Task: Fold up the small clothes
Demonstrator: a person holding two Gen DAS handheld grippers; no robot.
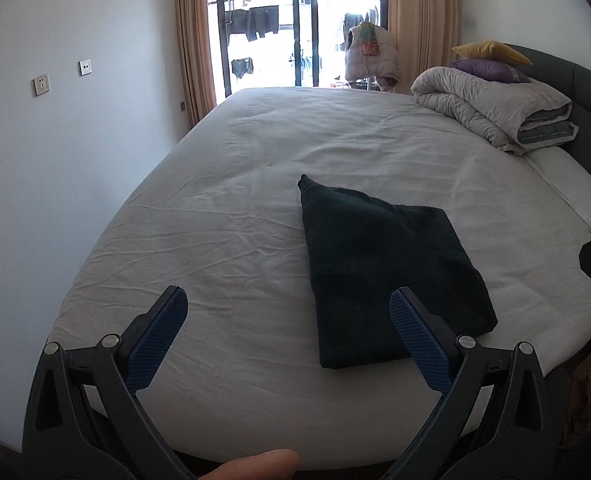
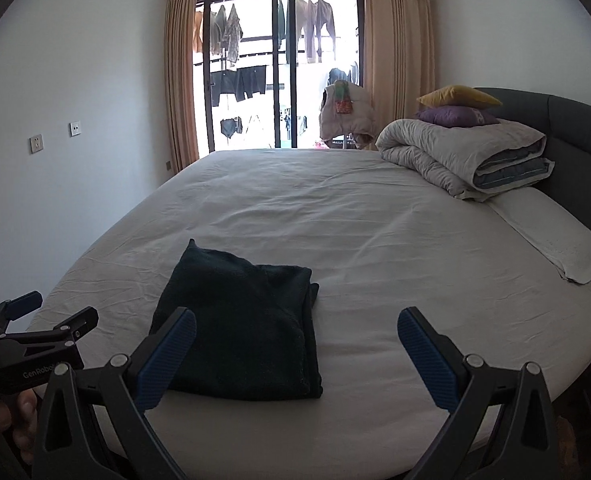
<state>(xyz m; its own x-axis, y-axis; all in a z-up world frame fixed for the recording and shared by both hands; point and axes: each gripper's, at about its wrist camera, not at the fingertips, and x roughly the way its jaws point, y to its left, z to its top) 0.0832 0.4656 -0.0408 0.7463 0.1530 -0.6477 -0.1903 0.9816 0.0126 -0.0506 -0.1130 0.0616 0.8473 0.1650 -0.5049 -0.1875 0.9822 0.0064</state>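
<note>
Low in the left wrist view, the left claw [image 1: 287,312] stands wide open with nothing between its blue pads; its right finger overlaps the near corner of the folded dark garment [image 1: 383,272] in the picture, though contact cannot be told. A fingertip [image 1: 255,466] shows at the bottom edge. Low in the right wrist view, the right claw [image 2: 295,332] is likewise spread wide and empty, its left finger crossing the garment's [image 2: 243,328] near left edge. The other claw appears at the lower left of that frame, beside the bed's near edge.

The garment lies folded flat on the white bed sheet [image 2: 375,220], near the bed's front edge, centre-right in the left view and centre-left in the right view. Farther back, at the upper right, a rolled grey duvet [image 2: 455,160] carries a purple cushion [image 2: 455,116] and a yellow cushion [image 2: 459,96]. Beyond the bed, at top centre, curtains [image 2: 181,80] frame a glass door [image 2: 279,72] with laundry hanging outside.
</note>
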